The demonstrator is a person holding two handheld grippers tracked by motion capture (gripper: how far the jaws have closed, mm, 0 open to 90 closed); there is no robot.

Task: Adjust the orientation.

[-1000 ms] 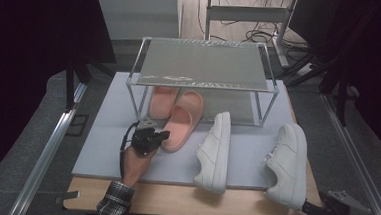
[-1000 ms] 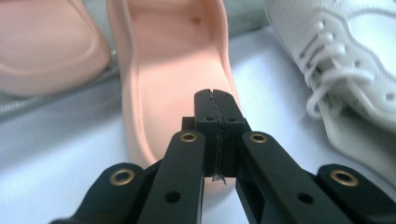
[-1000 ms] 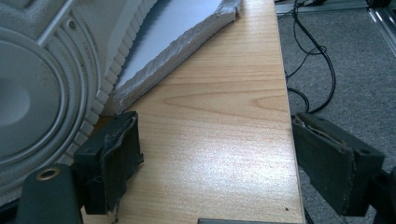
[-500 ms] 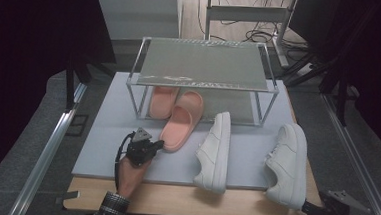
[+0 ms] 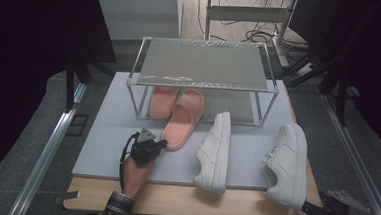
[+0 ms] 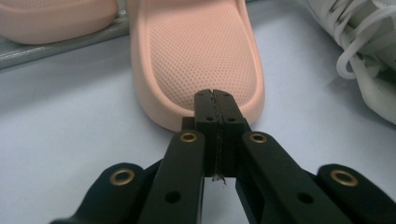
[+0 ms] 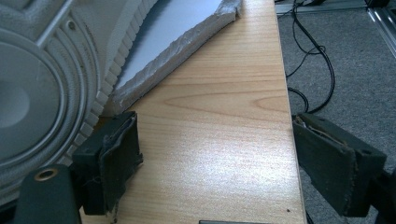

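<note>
- High view: the pink slipper (image 5: pixel 181 119) lay half under the metal rack (image 5: pixel 204 64), its heel toward the left gripper (image 5: pixel 152 146).
- Left gripper view: jaws shut on nothing, tips at the slipper's heel; it looked light, soft foam, best pinched at the heel rim.
- Right gripper view: the right gripper (image 7: pixel 215 163) gaped wide, holding nothing, beside a white sneaker (image 7: pixel 42 79), far from the rack.

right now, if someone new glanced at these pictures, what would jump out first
Probably the pink slipper lying half out from under the metal rack, with the left gripper, jaws shut, right at its heel edge. Next, the two white sneakers tipped on their sides on the pale mat to the right, the outer one by the open right gripper at the table's near corner.
</note>
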